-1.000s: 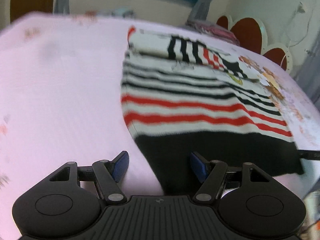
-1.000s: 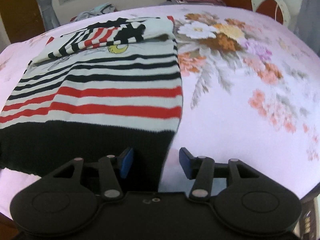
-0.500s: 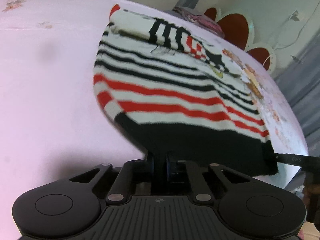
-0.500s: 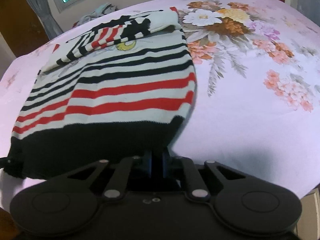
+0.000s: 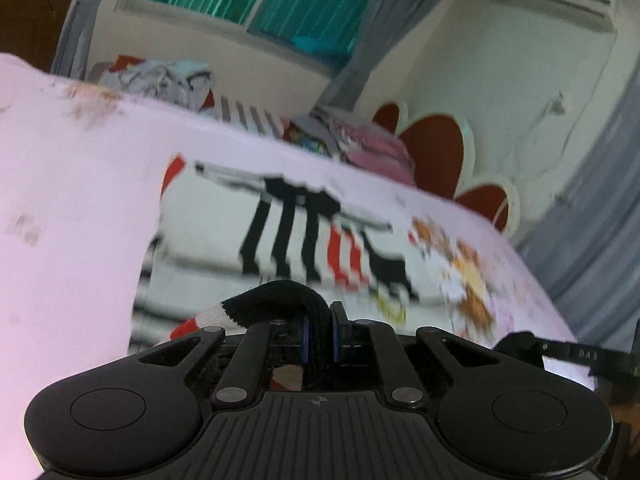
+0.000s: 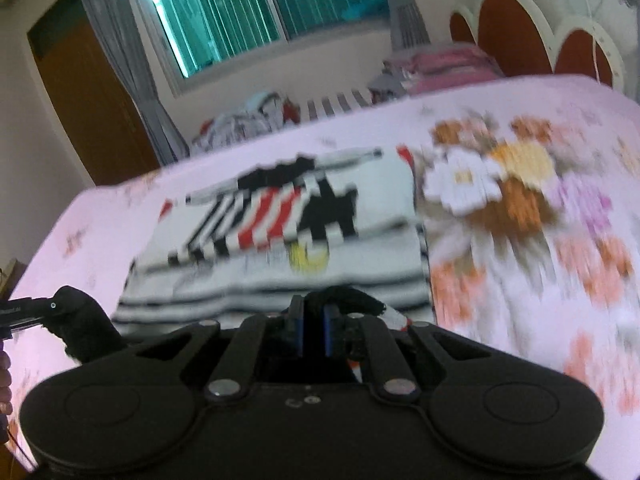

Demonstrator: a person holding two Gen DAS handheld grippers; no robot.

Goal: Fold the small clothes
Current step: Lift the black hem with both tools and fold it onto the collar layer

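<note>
A small knit sweater (image 5: 280, 236) with black, red and white stripes lies on the pink bedsheet (image 5: 72, 208); it also shows in the right wrist view (image 6: 280, 236). My left gripper (image 5: 319, 334) is shut on the sweater's black hem at its left corner, with the hem lifted and bent over the fingers. My right gripper (image 6: 313, 330) is shut on the black hem at the right corner. Both hold the hem raised above the sweater's upper part. The lower body of the sweater is hidden under the grippers.
The bed has a floral print (image 6: 520, 200) on the right. A red and white scalloped headboard (image 5: 436, 152) and a pile of clothes (image 5: 160, 80) stand beyond the bed. A window (image 6: 260, 12) and a wooden door (image 6: 88, 100) are behind.
Both grippers closed on the hem corners, then lifted and carried the hem forward over the sweater. The cameras tilted up, so the room now shows.
</note>
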